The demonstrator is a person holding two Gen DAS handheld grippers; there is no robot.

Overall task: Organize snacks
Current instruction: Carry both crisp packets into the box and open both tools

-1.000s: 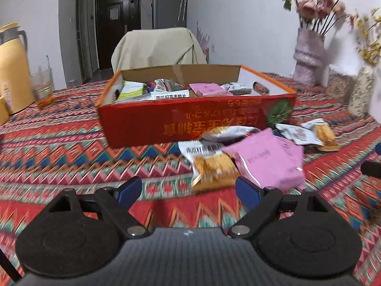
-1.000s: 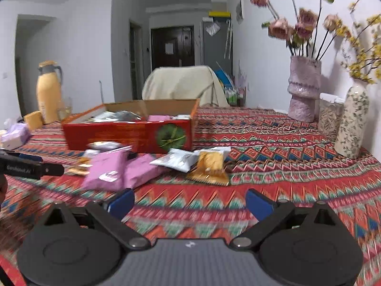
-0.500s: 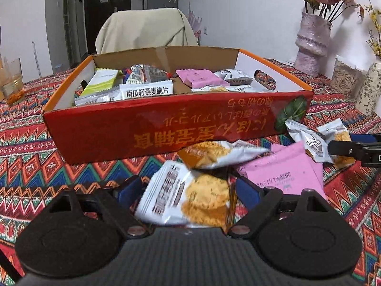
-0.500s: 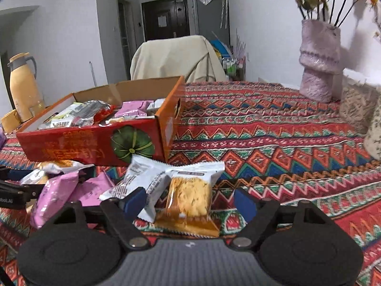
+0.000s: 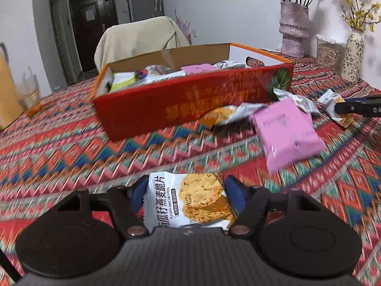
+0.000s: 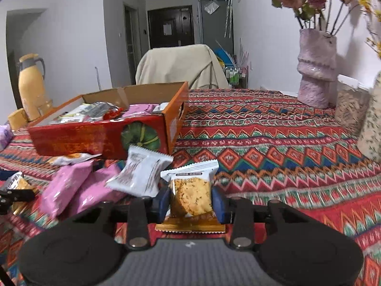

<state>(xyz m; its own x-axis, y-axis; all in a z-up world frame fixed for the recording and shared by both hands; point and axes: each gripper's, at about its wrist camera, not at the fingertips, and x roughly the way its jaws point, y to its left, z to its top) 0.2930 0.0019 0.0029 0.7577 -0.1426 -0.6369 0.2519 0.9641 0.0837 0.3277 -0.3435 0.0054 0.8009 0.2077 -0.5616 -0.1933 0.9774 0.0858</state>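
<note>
My left gripper [image 5: 187, 190] has its jaws closing, and the blue pads press the sides of a white pumpkin-seed oat crisp packet [image 5: 190, 202]. My right gripper [image 6: 190, 200] is shut on a clear-fronted cookie packet [image 6: 190, 190] with a gold bottom edge. The red open snack box [image 5: 178, 104] holds several packets and stands behind both grippers; in the right wrist view the box [image 6: 83, 138] is at the left. Two pink packets [image 6: 66, 188], a white packet [image 6: 142, 176] and another crisp packet [image 5: 221, 114] lie loose in front of the box.
The table wears a red zigzag cloth [image 6: 273, 143]. A yellow thermos [image 6: 31, 85] and a glass [image 5: 28, 90] stand at the left. A lilac flower vase [image 6: 314, 71], a jar [image 5: 328, 54] and a speckled vase [image 5: 354, 54] stand at the right. A draped chair [image 5: 140, 38] is behind.
Both grippers came down onto the loose packets and closed on one each. The left gripper has since drawn back from the box with its packet.
</note>
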